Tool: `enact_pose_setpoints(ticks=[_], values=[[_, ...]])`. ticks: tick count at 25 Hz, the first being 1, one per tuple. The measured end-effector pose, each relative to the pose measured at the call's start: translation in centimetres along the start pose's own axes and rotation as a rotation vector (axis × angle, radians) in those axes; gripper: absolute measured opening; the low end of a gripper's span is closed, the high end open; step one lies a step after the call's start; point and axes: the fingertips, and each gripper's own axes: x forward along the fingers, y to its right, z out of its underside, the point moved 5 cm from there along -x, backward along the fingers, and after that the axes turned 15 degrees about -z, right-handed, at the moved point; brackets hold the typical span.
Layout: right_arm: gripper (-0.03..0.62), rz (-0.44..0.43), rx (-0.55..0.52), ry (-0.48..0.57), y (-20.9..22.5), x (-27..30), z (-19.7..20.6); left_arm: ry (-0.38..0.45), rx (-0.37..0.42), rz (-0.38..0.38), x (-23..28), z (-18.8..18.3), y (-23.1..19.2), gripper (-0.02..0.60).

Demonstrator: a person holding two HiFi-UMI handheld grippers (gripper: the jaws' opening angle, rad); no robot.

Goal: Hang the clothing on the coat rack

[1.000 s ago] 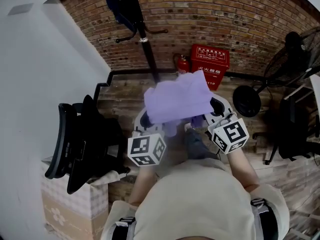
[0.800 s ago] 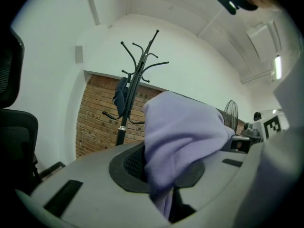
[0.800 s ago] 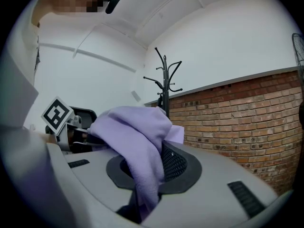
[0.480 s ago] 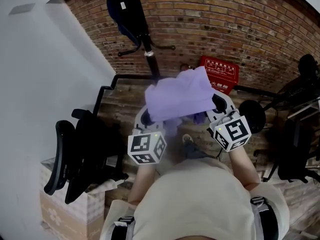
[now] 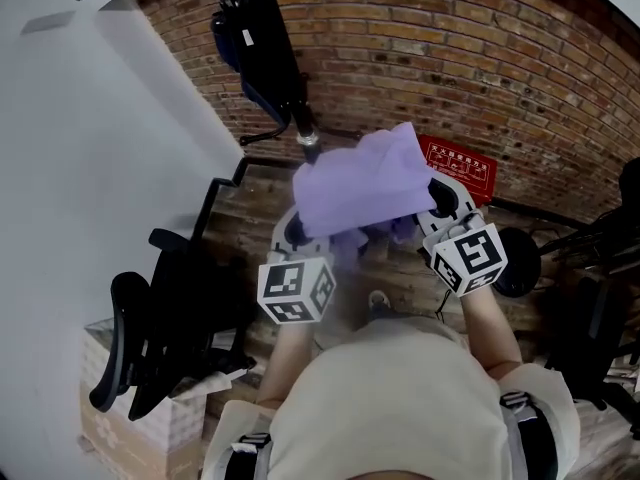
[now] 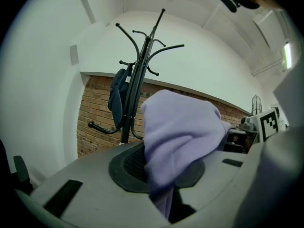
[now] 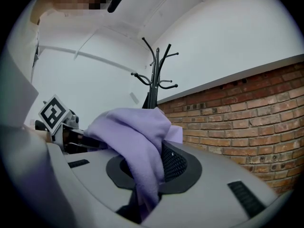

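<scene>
A red brick wall (image 5: 480,48) meets a plain white wall (image 5: 90,148) above a worn wooden plank floor (image 5: 250,203). A black office chair (image 5: 160,318) stands at the left. The left tool (image 5: 297,236) and right tool (image 5: 440,203) each clamp the soft lilac fleece garment (image 5: 358,183), which is raised between them in front of the black metal coat rack (image 5: 285,63).

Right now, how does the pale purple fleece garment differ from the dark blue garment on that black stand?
The pale purple fleece garment is light lilac; the dark blue garment is navy. The purple one is pinched by the left gripper and right gripper and spans between them; the blue one hangs on the black coat rack. The purple one is bunched up; the blue one droops downward. Both are soft cloth.
</scene>
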Motion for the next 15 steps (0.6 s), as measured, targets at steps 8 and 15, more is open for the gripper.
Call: enact_pose_setpoints(ticks=[8,15], values=[[0.054,-0.049,-0.028,0.004,4.7,3.7,-0.4,-0.007,-0.007,-0.050,4.9,-1.0,-0.3,0.063],[0.054,-0.103,-0.047,-0.009,8.1,6.9,-0.3,-0.008,0.005,-0.113,8.3,-1.7,-0.9,0.063]])
